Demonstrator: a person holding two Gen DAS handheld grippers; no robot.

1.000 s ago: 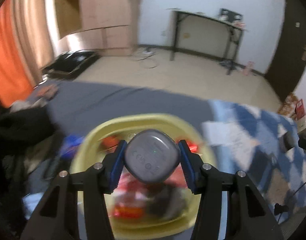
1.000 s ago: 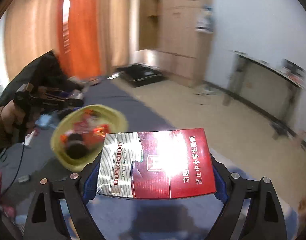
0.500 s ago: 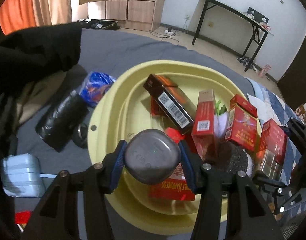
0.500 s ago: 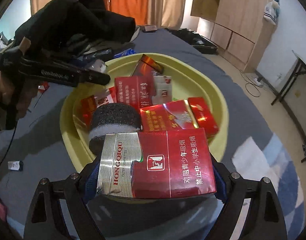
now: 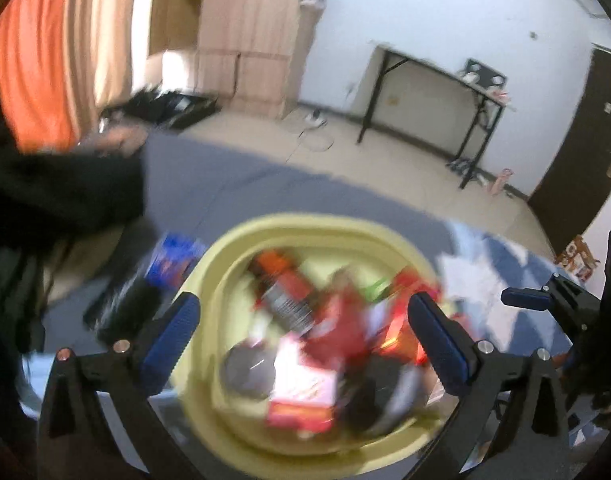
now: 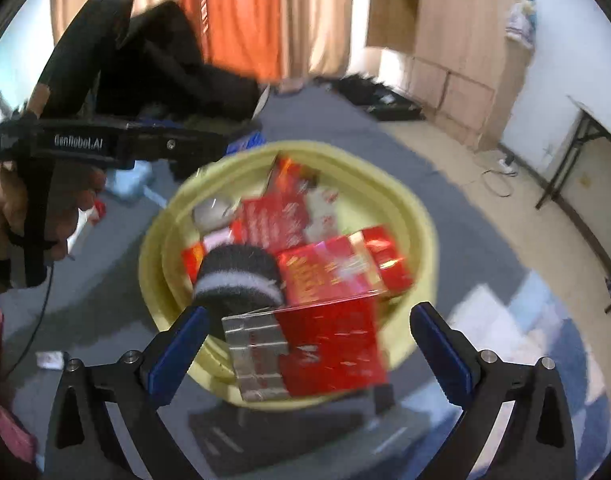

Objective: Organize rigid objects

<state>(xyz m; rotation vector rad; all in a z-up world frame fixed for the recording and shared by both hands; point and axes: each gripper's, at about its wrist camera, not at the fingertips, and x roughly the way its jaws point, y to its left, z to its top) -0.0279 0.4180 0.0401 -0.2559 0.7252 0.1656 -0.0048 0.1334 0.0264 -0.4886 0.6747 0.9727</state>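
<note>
A yellow basin (image 5: 233,248) (image 6: 421,220) on the grey bed holds several red cigarette packs, a grey rounded case (image 5: 245,368) (image 6: 213,212) and a black-and-white roll (image 6: 237,276). My left gripper (image 5: 301,332) is open and empty above the basin's near side. My right gripper (image 6: 305,340) is open; the red and silver cigarette pack (image 6: 309,352) lies tilted on the basin's near rim between its fingers, free of them. The left gripper also shows in the right wrist view (image 6: 105,140), held in a hand.
Black clothing (image 5: 53,196) (image 6: 173,60) is piled on the bed to the left. A blue packet (image 5: 173,260) and a black bundle (image 5: 125,312) lie beside the basin. A black-legged desk (image 5: 433,92), a wooden wardrobe and orange curtains stand behind.
Both grippers have opened. The grey case dropped from the left gripper into the basin, and the red and silver pack left the right gripper onto the basin's rim. Both views lifted back.
</note>
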